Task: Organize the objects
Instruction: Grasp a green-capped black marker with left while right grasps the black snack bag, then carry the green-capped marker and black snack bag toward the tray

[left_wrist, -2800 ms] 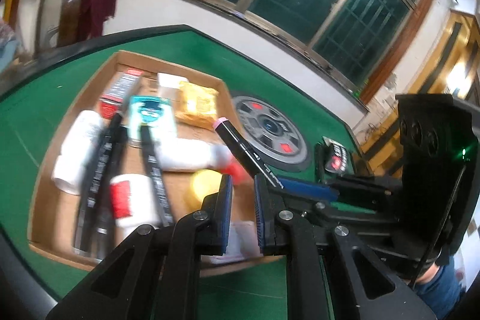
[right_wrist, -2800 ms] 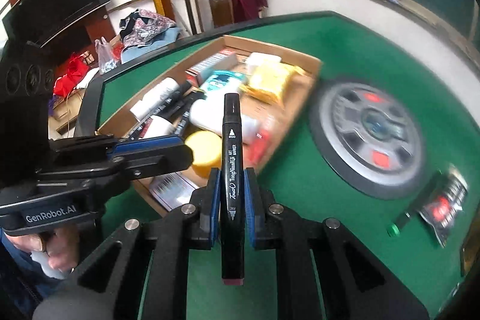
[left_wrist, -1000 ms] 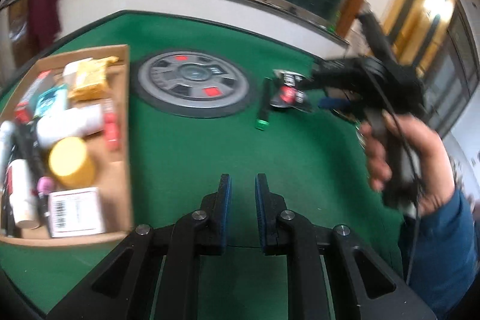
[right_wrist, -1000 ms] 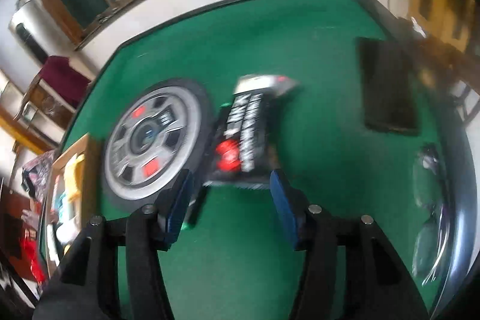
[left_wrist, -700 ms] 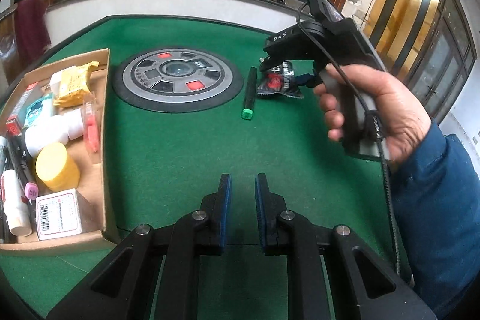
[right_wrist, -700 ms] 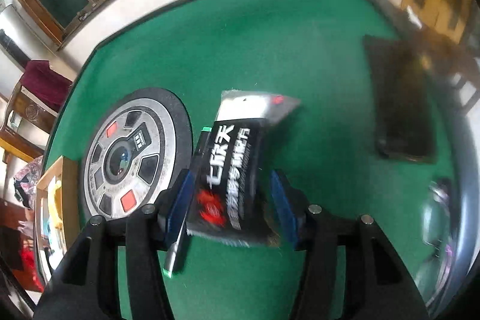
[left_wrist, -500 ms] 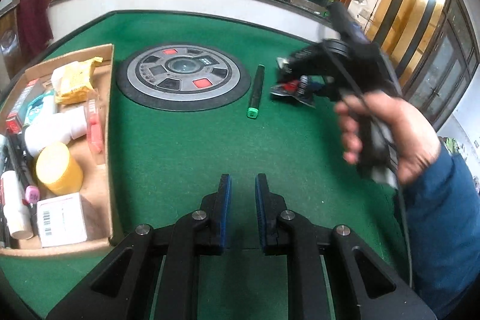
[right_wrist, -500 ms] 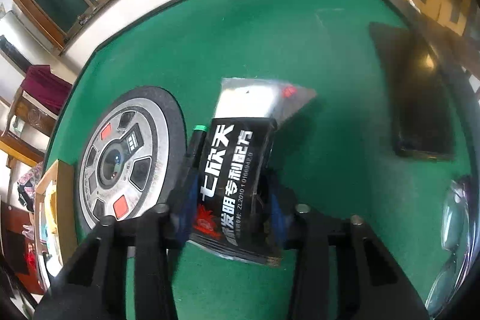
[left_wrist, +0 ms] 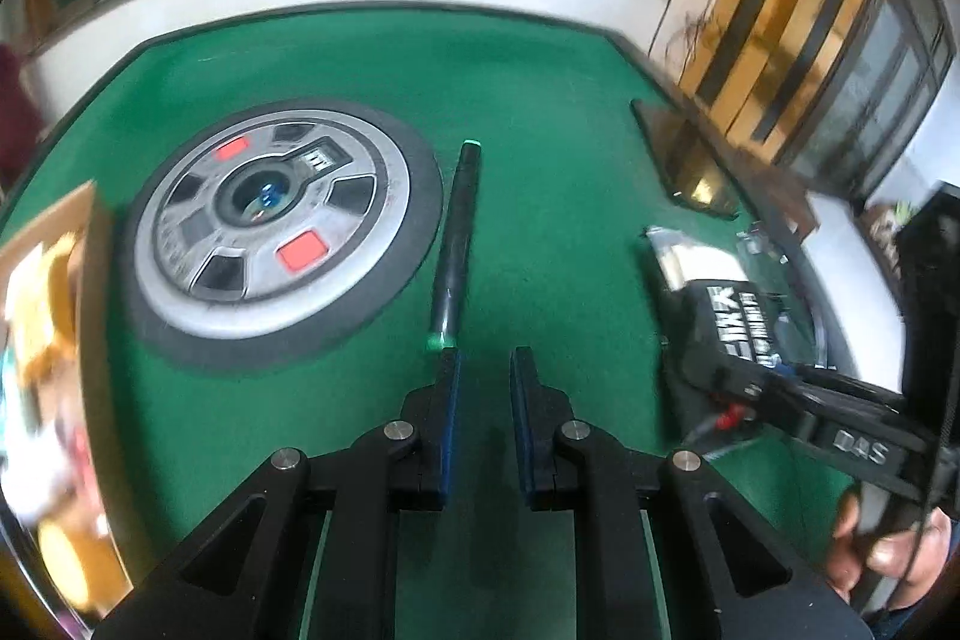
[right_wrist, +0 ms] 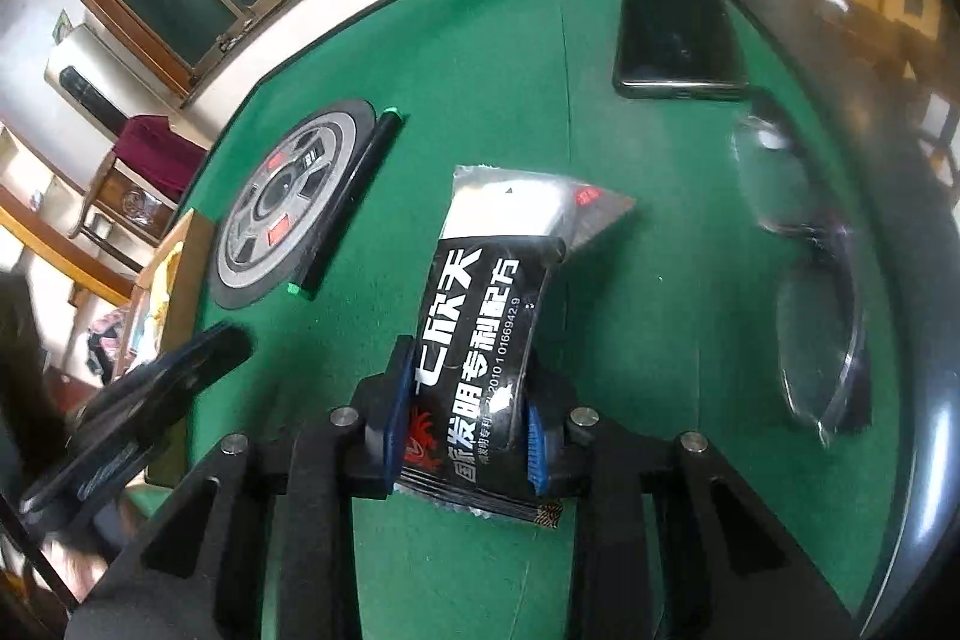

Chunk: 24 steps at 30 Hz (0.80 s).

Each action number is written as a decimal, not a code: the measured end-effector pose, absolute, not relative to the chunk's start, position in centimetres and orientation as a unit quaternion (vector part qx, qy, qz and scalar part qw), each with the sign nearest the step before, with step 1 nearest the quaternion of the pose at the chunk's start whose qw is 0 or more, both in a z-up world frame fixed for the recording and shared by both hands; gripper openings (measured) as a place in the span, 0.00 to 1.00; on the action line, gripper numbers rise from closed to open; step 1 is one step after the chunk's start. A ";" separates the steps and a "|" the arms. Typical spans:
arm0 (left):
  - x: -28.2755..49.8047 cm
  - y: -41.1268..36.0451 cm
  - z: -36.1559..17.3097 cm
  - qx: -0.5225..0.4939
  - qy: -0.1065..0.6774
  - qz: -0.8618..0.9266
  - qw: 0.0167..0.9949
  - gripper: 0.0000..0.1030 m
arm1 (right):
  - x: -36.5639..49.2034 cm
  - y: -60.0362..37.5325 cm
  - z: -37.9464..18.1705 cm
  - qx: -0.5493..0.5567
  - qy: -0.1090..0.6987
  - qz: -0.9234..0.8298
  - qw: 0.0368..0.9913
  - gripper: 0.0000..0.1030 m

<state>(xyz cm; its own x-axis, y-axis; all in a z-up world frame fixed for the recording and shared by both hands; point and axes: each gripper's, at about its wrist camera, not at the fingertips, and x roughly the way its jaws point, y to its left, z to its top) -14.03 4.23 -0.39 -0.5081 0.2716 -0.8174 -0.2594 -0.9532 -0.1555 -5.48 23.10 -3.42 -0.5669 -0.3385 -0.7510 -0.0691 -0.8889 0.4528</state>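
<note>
My left gripper [left_wrist: 483,370] is black with blue pads and shiny round screws. My right gripper [right_wrist: 471,415] looks the same and has white letters.

marker [left_wrist: 455,244]: on tabletop [left_wrist: 540,100], just right of disc [left_wrist: 273,220]
packet [right_wrist: 480,334]: right of marker
phone [right_wrist: 678,34]: behind packet
box [left_wrist: 48,340]: left of disc

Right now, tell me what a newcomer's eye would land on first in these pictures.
First, the black sachet with white lettering, lying on the green table between the closing fingers of the right gripper. Next, the round grey control disc with red buttons at the table's middle, a black marker with green ends lying beside it. The left gripper is shut and holds nothing.
</note>
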 end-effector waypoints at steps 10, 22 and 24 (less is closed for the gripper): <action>-20.9 7.2 -1.2 -0.494 0.018 0.854 0.161 0.12 | -5.1 24.3 -3.6 0.461 -0.234 -0.851 0.091 0.28; -22.2 8.2 -2.0 -0.510 0.017 0.843 0.169 0.12 | -5.2 23.7 -3.5 0.459 -0.223 -0.855 0.087 0.29; -21.8 8.1 -1.2 -0.504 0.015 0.844 0.182 0.12 | -5.3 23.6 -3.4 0.459 -0.225 -0.855 0.086 0.29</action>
<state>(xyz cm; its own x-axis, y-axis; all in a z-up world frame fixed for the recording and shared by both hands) -21.80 8.07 -1.24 -0.4246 0.2924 -0.8569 -0.3230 -0.9331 -0.1584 -5.26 23.58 -3.43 -0.5635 -0.3541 -0.7464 -0.0600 -0.8835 0.4645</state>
